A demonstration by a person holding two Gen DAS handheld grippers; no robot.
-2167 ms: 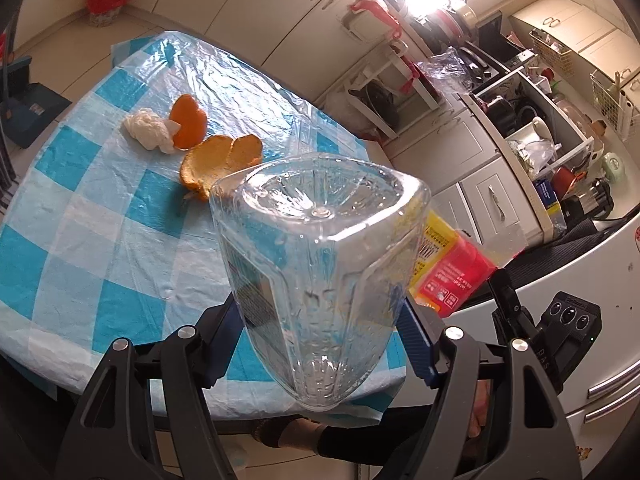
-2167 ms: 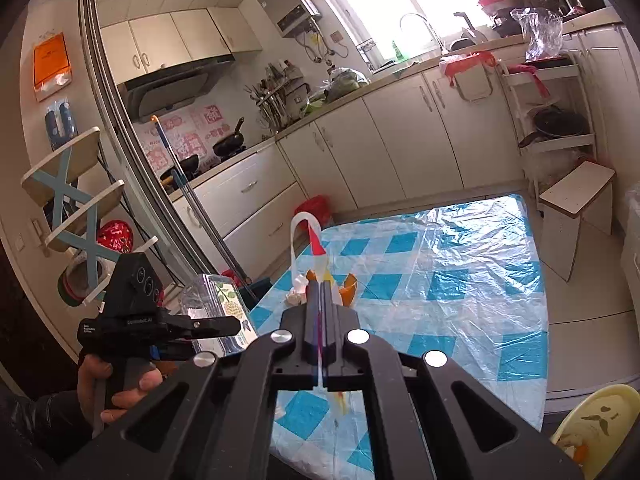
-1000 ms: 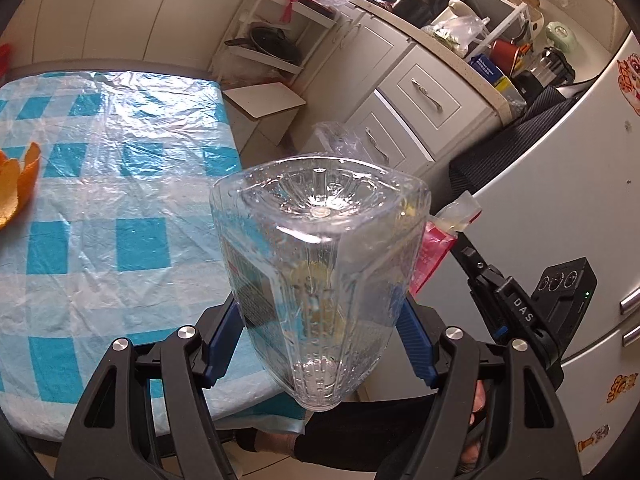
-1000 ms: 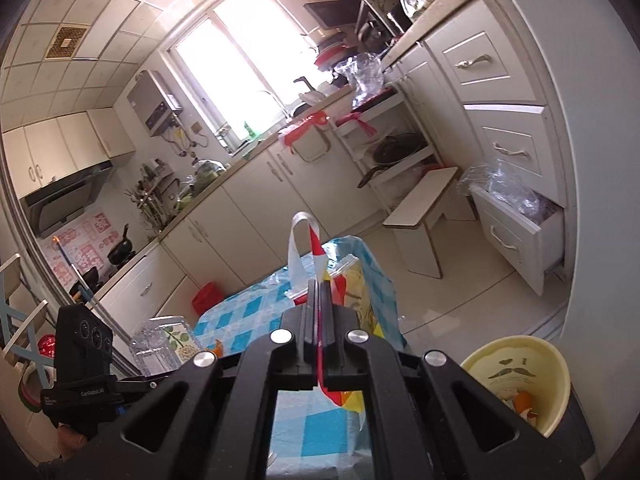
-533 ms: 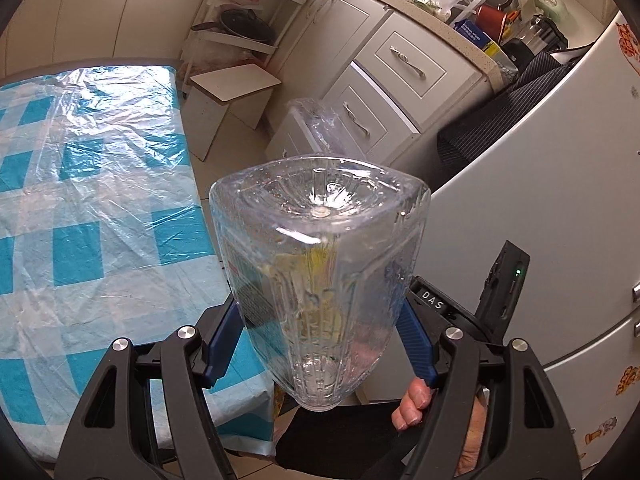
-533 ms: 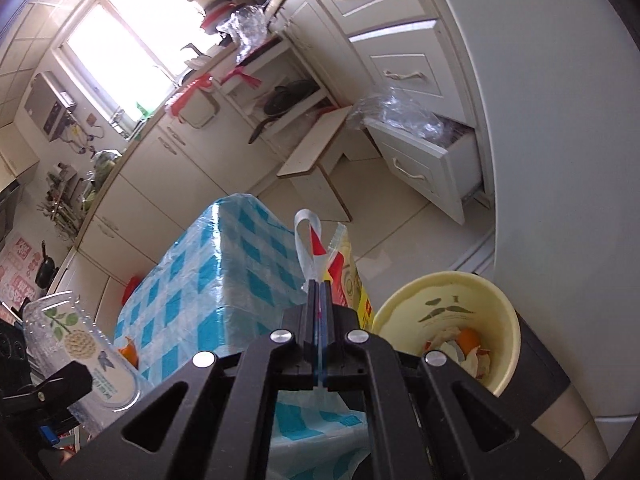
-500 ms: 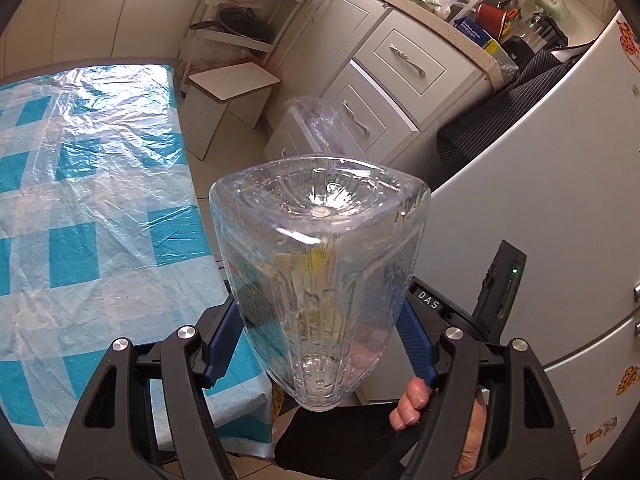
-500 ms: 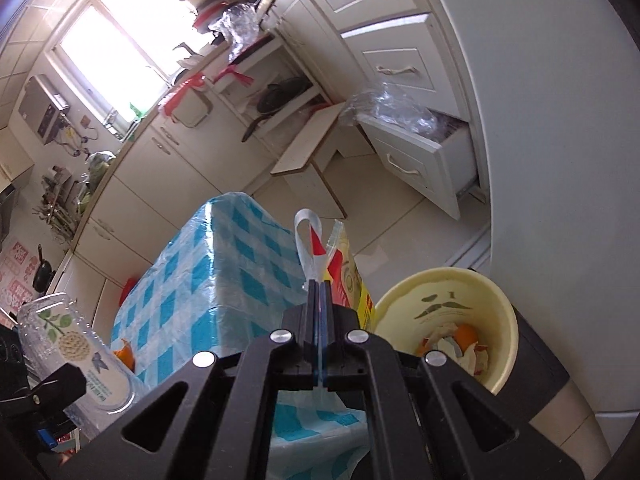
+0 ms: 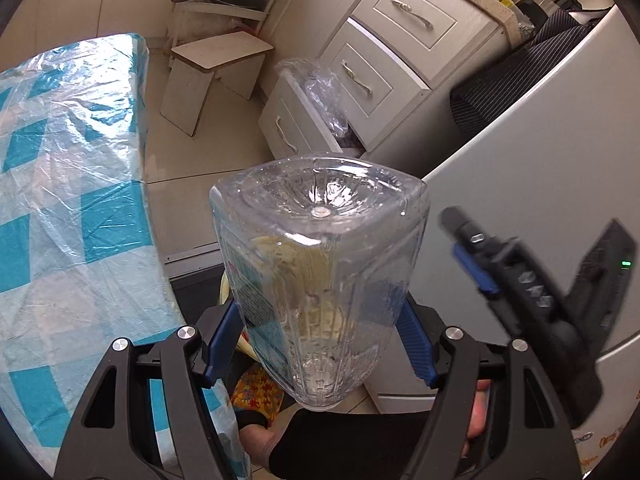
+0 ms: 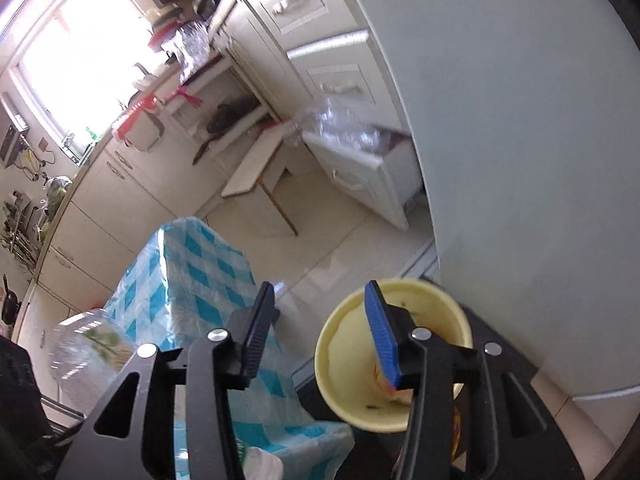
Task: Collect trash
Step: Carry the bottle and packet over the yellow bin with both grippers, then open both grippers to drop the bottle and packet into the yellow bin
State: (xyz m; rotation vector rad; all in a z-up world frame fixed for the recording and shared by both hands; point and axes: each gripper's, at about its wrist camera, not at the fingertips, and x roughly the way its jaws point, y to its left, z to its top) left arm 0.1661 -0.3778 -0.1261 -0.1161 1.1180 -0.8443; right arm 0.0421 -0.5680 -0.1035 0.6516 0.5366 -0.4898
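Fingers (image 9: 412,336) of left gripper (image 9: 320,340) clamp clear bottle (image 9: 320,264) between them.

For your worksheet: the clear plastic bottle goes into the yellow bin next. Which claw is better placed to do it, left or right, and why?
Left. The left claw is already shut on the clear plastic bottle, and the yellow bin shows through the bottle beneath it. The right claw is open and empty above the bin.
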